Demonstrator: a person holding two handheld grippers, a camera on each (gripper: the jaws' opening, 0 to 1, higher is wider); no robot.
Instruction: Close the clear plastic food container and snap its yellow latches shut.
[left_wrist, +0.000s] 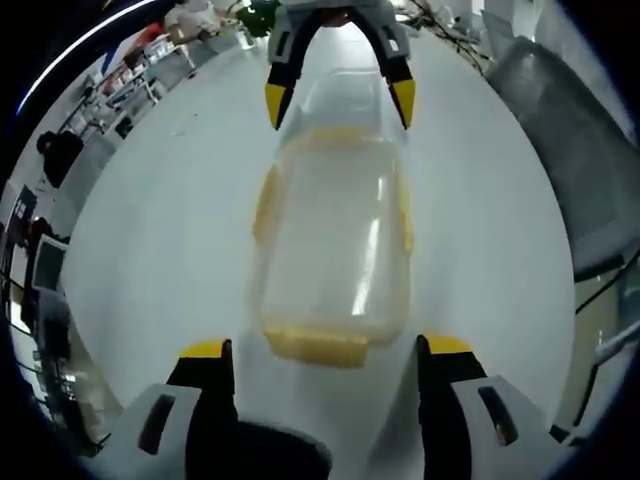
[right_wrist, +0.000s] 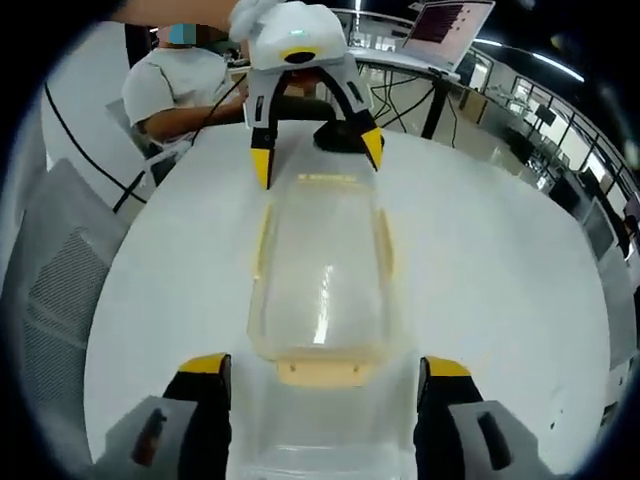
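Currently the container (left_wrist: 335, 245) lies flat on the white surface (left_wrist: 160, 230), lid on, yellow latches (left_wrist: 315, 343) at its ends and sides. Left tongs (left_wrist: 325, 350) spread wide at one short end, gripping nothing; right tongs (right_wrist: 325, 368) likewise wide at the opposite end, empty. Seated person (right_wrist: 180, 85) beyond the container

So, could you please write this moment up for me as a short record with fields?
surface: round white table
object: clear plastic food container with yellow latches, lying lengthwise between the two grippers
lid: appears to be resting on the container; whether the latches are snapped cannot be told
left gripper: jaws open at one short end of the container, not touching it
right gripper: jaws open at the opposite short end
background: seated person, laptop
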